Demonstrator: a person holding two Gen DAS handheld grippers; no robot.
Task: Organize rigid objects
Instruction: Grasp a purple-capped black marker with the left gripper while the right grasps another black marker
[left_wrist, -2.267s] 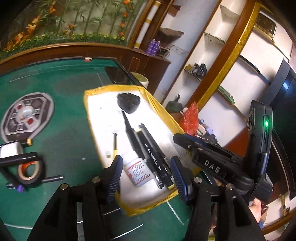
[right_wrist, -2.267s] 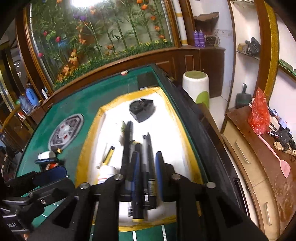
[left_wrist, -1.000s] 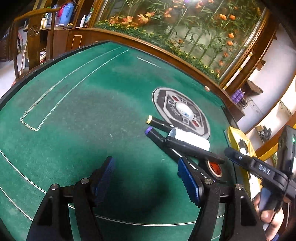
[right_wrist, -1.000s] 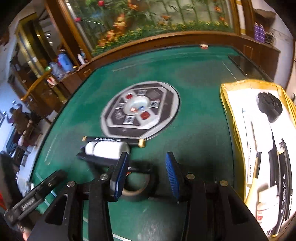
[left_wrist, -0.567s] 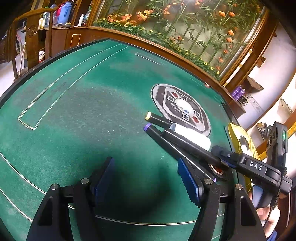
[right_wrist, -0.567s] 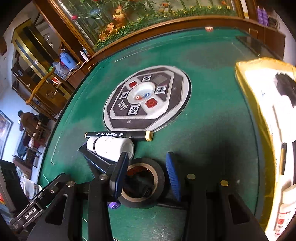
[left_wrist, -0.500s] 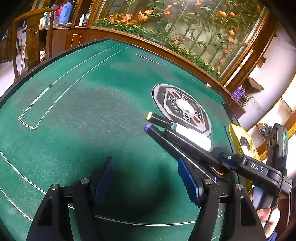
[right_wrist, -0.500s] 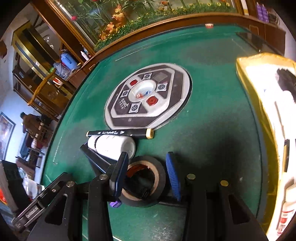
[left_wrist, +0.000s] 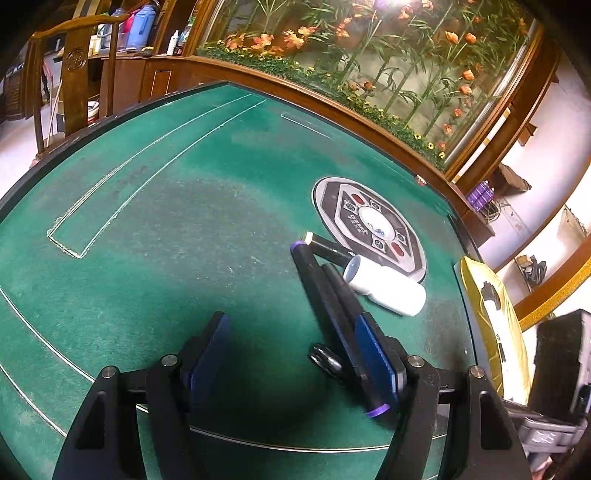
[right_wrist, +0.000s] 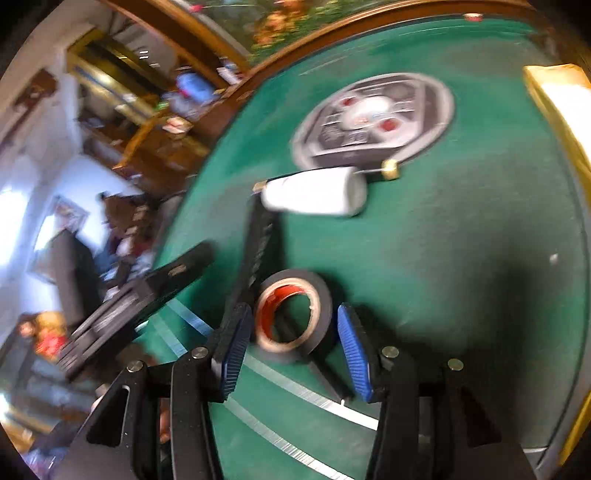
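A black tape roll (right_wrist: 295, 314) with a red-and-tan core lies flat on the green felt between the fingers of my right gripper (right_wrist: 291, 312). Its jaws are opening and a gap shows on each side of the roll; the view is blurred. Beyond it lie black markers (right_wrist: 260, 240) and a white bottle (right_wrist: 314, 195) on its side. My left gripper (left_wrist: 291, 319) is open over bare felt, holding nothing. A purple-capped black marker (left_wrist: 328, 314) runs along its right finger, beside a second black marker (left_wrist: 338, 282), a yellow-capped marker (left_wrist: 325, 245) and the white bottle (left_wrist: 384, 290).
A yellow-rimmed tray (left_wrist: 491, 332) holding sorted items sits at the table's right edge. A round grey control panel (left_wrist: 369, 225) is set in the table's middle. A wooden ledge with artificial flowers (left_wrist: 332, 85) borders the far side. A wooden chair (left_wrist: 74, 74) stands at far left.
The right wrist view has swung left and blurred. The tape now lies clear of the markers, felt showing through its hole, and the jaws stand wider. In the left view the right gripper has drawn back to the corner.
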